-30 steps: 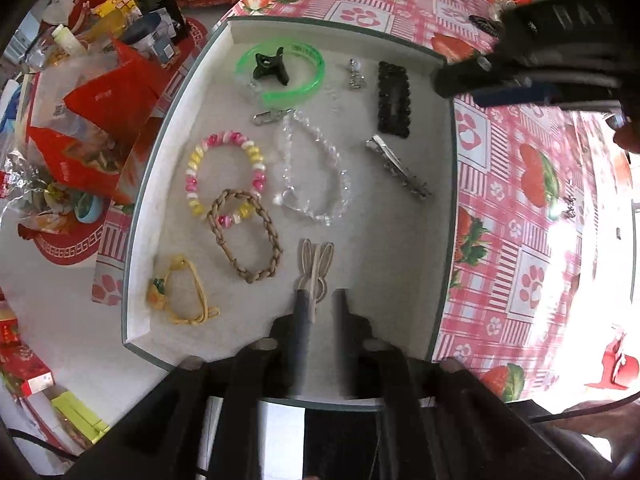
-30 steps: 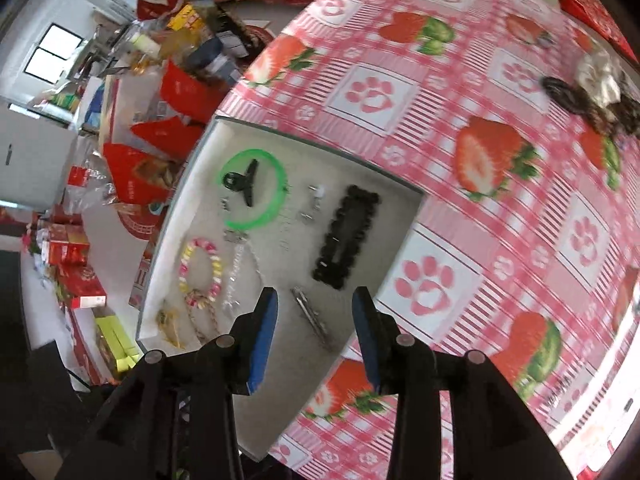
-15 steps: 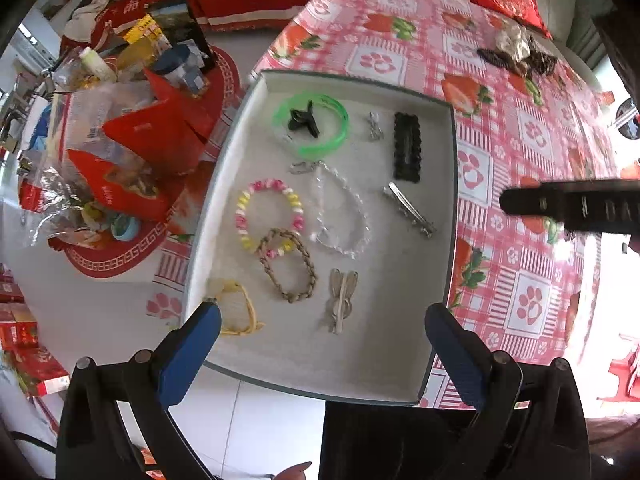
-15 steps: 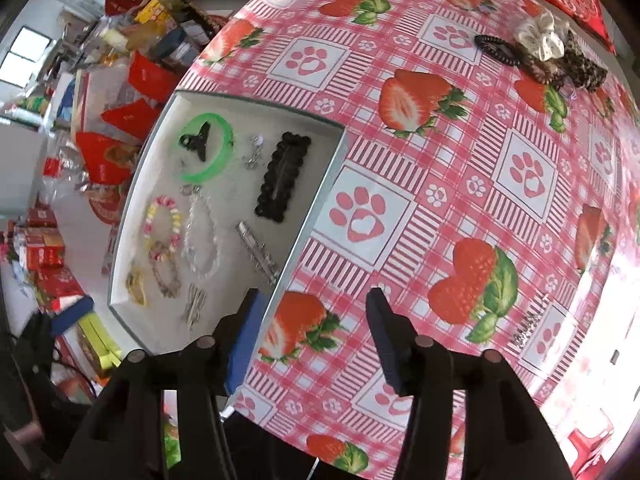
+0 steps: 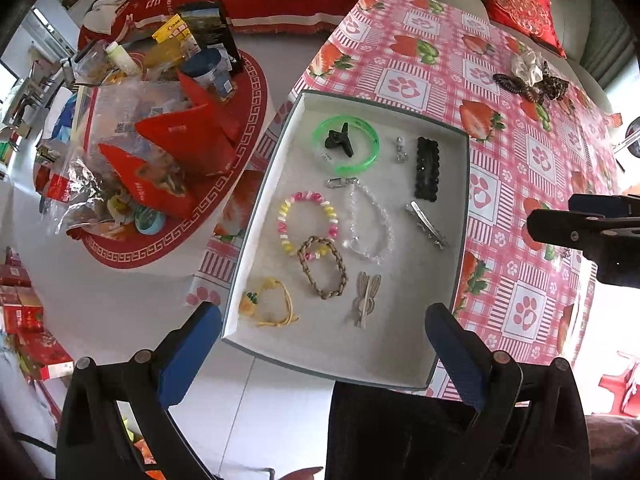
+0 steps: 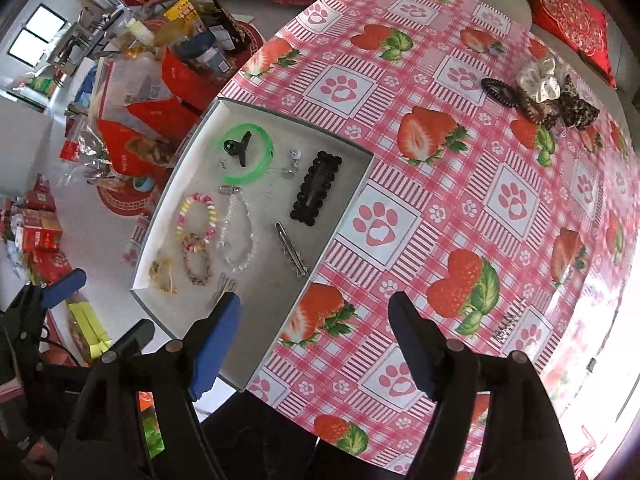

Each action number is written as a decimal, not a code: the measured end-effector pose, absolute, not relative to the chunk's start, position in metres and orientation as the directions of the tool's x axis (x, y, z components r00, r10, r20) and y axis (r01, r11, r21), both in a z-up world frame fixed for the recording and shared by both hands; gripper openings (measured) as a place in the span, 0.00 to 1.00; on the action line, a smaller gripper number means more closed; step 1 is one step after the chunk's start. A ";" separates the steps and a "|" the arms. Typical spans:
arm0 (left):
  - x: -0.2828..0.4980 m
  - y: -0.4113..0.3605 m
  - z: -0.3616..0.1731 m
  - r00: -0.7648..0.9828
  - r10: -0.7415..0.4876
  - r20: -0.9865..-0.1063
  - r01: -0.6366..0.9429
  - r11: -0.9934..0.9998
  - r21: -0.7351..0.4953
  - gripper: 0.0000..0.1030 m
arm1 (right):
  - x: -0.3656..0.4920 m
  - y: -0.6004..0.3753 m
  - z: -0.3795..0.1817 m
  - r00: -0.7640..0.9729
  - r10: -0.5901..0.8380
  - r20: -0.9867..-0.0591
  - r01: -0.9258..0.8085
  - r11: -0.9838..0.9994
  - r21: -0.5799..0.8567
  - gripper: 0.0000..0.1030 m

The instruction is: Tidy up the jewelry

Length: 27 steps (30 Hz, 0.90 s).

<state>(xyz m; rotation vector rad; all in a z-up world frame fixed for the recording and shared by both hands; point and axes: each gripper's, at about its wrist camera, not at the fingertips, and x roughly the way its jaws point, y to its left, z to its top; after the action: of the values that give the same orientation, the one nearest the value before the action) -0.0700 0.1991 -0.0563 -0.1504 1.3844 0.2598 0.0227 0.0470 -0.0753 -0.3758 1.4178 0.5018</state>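
Right now both pairs of tongs are hanging above the near edge of the tabletop (image 6: 460,200), each spread wide apart and holding nothing. The left tongs (image 5: 320,354) are hovering over the near end of the jewelry tray (image 5: 256,200), and the right tongs (image 6: 316,342) are sitting just to the side, over the tray's near right corner and the strawberry-print cloth.

Nearest inside the tray, a yellow cord bracelet (image 5: 270,304) is lying at the left, with a small beige bunny-ear clip (image 5: 366,298) to its right. Just beyond them a brown braided bracelet (image 5: 323,267) is overlapping the lower edge of a pink-and-yellow beaded bracelet (image 5: 307,218). Beside those a clear bead strand (image 5: 366,222) with a metal clasp is lying in a loop, and a silver alligator clip (image 5: 427,225) is resting aslant near the right wall.

Farther back, a green bangle (image 5: 346,145) is lying flat with a black claw clip (image 5: 339,139) sitting inside it, a small silver charm (image 5: 401,151) is lying next to it, and a black beaded snap clip (image 5: 427,168) is lying lengthwise by the right wall.

Well beyond the tray, at the far side of the tabletop, a pile of scrunchies (image 6: 538,94) is lying together.
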 end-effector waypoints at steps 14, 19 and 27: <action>-0.072 0.205 -0.033 0.163 0.093 -0.982 -0.282 0.958 0.044 1.00 | 0.018 0.047 -0.060 0.084 0.077 -0.993 -0.558 0.830 0.017 0.88; -0.075 0.207 -0.019 0.178 0.109 -0.978 -0.286 0.957 0.054 1.00 | 0.013 0.058 -0.041 0.144 0.087 -0.986 -0.575 0.818 -0.012 0.88; -0.081 0.215 0.007 0.204 0.127 -0.971 -0.305 0.950 0.060 1.00 | 0.003 0.082 -0.011 0.216 0.065 -0.974 -0.627 0.774 -0.087 0.88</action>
<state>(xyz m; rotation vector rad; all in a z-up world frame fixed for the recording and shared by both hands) -0.0811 0.2151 0.0069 -0.1567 1.3330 0.3033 0.0027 0.0815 -0.0109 -0.5297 1.2743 0.5118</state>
